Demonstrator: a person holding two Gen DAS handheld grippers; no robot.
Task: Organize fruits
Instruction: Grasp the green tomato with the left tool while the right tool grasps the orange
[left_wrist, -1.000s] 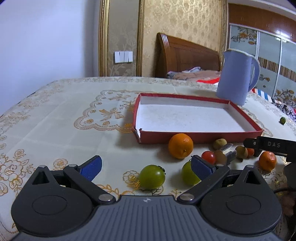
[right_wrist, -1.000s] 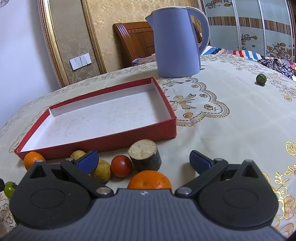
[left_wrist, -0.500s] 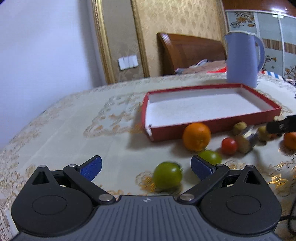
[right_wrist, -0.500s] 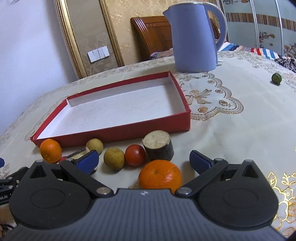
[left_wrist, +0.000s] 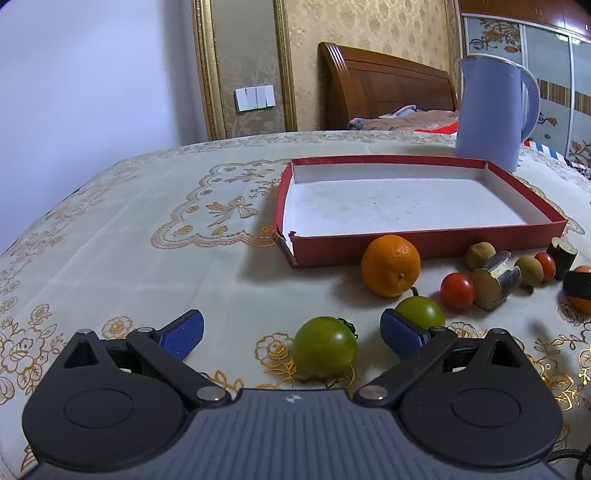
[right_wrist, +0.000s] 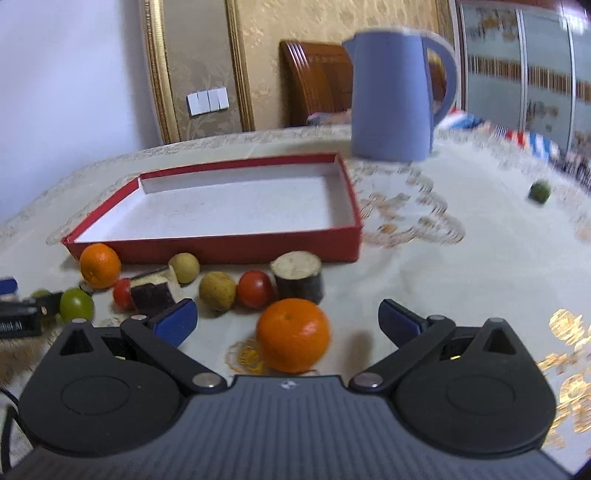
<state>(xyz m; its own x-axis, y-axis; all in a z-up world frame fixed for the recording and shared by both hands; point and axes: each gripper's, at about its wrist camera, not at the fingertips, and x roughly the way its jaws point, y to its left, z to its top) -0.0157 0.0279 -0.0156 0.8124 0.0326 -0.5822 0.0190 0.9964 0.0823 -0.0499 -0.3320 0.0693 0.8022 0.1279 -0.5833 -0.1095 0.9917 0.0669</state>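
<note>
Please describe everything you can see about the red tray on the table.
The red tray is a shallow rectangular box, apparently cardboard, red outside and white inside. It lies flat on the tablecloth and holds nothing. Its near left corner is torn. An orange sits against its front wall; the blue kettle stands behind it.

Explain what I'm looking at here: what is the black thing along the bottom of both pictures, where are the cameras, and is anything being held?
Each picture comes from a camera mounted on a hand-held two-finger gripper, looking forward along its blue-padded fingers. The black shape is the gripper's own body. The left gripper is open, with a green tomato lying between its fingers. The right gripper is open too, an orange between its fingers. Neither holds anything. On the tablecloth sit an empty red tray, more small fruits in front of it, and a blue kettle behind.
</note>
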